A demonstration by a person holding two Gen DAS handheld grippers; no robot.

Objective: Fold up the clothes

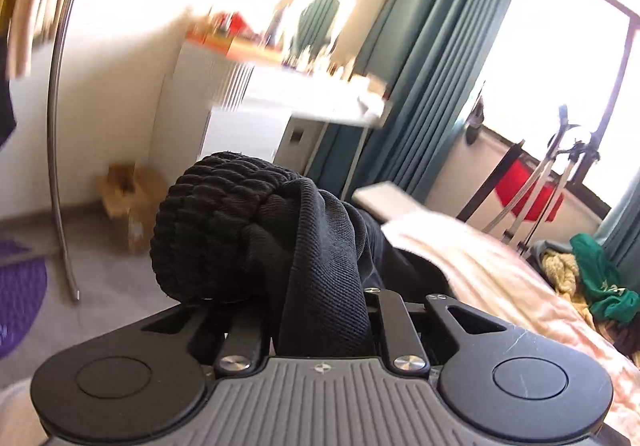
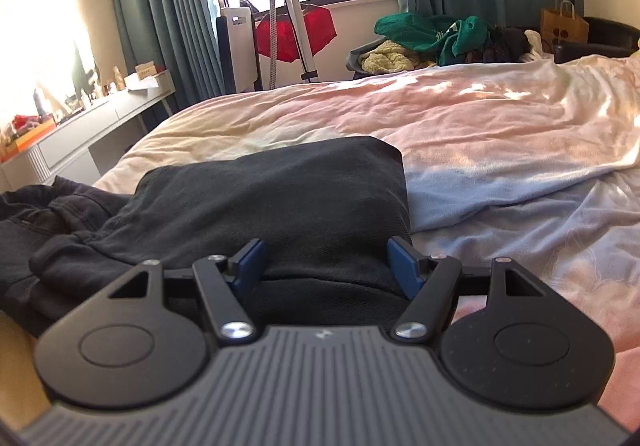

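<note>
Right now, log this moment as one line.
task: fold clothes | left gripper: shut on ribbed cuff, lifted | right gripper: open over black garment | surface: bed

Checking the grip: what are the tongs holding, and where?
Left tongs pinch the black garment by its ribbed cuff; right tongs are open, holding nothing.

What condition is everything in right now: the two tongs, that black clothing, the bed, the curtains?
Left tongs: shut on the black garment, ribbed cuff bunched up above them.
Right tongs: open, blue pads either side of the cloth, not pinching.
Black garment: partly folded flat on the bed, left part rumpled.
Bed cover: spread out, wrinkled.
Curtains: drawn aside.
Clothes pile: heaped, unfolded.
</note>
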